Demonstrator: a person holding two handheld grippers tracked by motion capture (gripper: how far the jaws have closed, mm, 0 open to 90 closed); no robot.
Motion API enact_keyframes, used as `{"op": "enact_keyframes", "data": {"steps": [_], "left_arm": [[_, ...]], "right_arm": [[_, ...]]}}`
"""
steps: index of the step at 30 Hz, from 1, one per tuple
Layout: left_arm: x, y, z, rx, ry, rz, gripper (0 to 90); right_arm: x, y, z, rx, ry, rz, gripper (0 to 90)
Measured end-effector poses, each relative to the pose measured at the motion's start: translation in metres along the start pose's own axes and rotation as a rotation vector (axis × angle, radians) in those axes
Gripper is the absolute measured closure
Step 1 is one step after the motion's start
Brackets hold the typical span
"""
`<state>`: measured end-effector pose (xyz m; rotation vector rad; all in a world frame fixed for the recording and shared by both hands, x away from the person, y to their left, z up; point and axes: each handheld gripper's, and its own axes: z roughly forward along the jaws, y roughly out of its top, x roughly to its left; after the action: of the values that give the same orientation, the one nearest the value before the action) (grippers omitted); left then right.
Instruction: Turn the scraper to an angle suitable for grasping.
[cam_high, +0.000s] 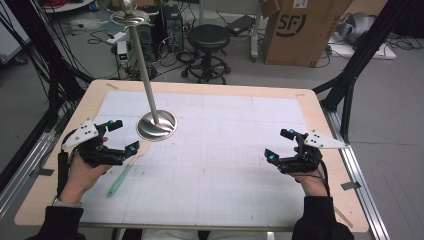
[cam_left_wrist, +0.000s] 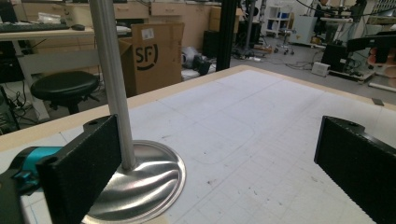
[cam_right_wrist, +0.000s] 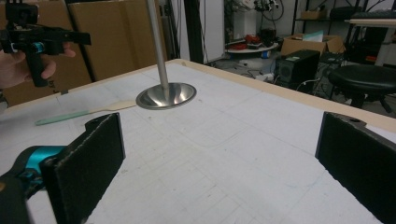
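A metal stand with a round shiny base (cam_high: 156, 125) and a tall thin pole (cam_high: 142, 60) rises from the left part of the white grid mat (cam_high: 225, 150). A spatula with a green handle (cam_high: 120, 179) lies on the mat near the left edge, its pale blade toward the base. My left gripper (cam_high: 123, 136) hovers open just left of the base, above the spatula; its own view has the base (cam_left_wrist: 144, 182) and pole (cam_left_wrist: 109, 70) beside its left jaw. My right gripper (cam_high: 278, 144) stands open over the right side of the mat, nothing between its jaws. From there the stand (cam_right_wrist: 166, 95), the spatula (cam_right_wrist: 70, 114) and the left gripper (cam_right_wrist: 37, 39) lie far off.
The wooden table's rim (cam_high: 200, 87) frames the mat. Beyond the far edge stand a black stool (cam_high: 208, 37) and a large cardboard box (cam_high: 300, 30), with cables and equipment on the floor. Black frame posts (cam_high: 350, 85) flank the table on the right.
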<state>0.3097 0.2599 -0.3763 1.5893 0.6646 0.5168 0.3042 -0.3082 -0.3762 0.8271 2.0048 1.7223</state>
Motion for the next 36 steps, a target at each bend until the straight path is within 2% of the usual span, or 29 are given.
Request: {"op": "enact_keyframes", "data": {"steps": [4, 7, 11, 12, 15, 16, 18, 19, 20, 21, 22, 26, 28, 30, 32, 33, 36], "left_arm": [[0.0, -0.001, 0.0, 0.003, 0.006, 0.007, 1.7], [-0.001, -0.001, 0.0, -0.006, -0.005, 0.016, 1.7], [0.0, -0.005, 0.001, 0.007, 0.009, 0.03, 1.7], [0.001, -0.006, 0.001, 0.021, 0.013, 0.03, 1.7], [0.003, -0.012, 0.003, 0.095, 0.015, -0.004, 1.7], [0.004, -0.013, 0.003, 0.115, 0.021, -0.001, 1.7], [0.004, -0.018, 0.002, 0.139, 0.035, 0.029, 14.4], [0.003, -0.02, 0.0, 0.152, 0.06, 0.059, 14.4], [0.002, -0.022, -0.001, 0.16, 0.077, 0.077, 34.5], [0.0, -0.024, -0.003, 0.22, 0.118, 0.086, 48.2], [0.0, -0.024, -0.003, 0.22, 0.118, 0.086, 56.8], [0.002, -0.028, -0.004, 0.289, 0.107, 0.018, 78.2], [0.004, -0.03, -0.004, 0.311, 0.102, 0.011, 85.4], [0.005, -0.032, -0.003, 0.341, 0.092, 0.004, 87.9], [0.008, -0.038, 0.0, 0.392, 0.104, 0.016, 88.6], [0.008, -0.038, 0.0, 0.392, 0.104, 0.016, 89.5], [0.01, -0.044, 0.002, 0.447, 0.106, 0.042, 89.7]], "right_arm": [[-0.001, 0.0, 0.0, 0.003, -0.002, 0.004, 0.1], [-0.001, 0.0, 0.0, 0.004, -0.004, 0.005, 0.1], [-0.001, -0.001, 0.0, 0.008, -0.002, 0.008, 0.1], [-0.002, -0.001, 0.001, 0.006, -0.004, 0.008, 0.1], [-0.003, -0.001, 0.002, 0.008, 0.007, 0.011, 0.2], [-0.003, -0.001, 0.002, 0.008, 0.007, 0.011, 0.2], [-0.004, -0.002, 0.005, 0.019, 0.016, 0.015, 0.2], [-0.004, -0.002, 0.005, 0.019, 0.016, 0.015, 0.2], [-0.004, -0.003, 0.007, 0.024, 0.021, 0.015, 0.1], [-0.004, -0.003, 0.008, 0.028, 0.023, 0.019, 0.2], [-0.004, -0.004, 0.009, 0.033, 0.025, 0.02, 0.2], [-0.004, -0.004, 0.011, 0.04, 0.033, 0.014, 0.2], [-0.004, -0.004, 0.012, 0.04, 0.034, 0.012, 0.1], [-0.004, -0.004, 0.012, 0.046, 0.036, 0.016, 0.2], [-0.004, -0.004, 0.012, 0.045, 0.036, 0.012, 0.1], [-0.004, -0.004, 0.012, 0.045, 0.038, 0.014, 0.2], [-0.004, -0.005, 0.013, 0.046, 0.037, 0.012, 0.2]]}}
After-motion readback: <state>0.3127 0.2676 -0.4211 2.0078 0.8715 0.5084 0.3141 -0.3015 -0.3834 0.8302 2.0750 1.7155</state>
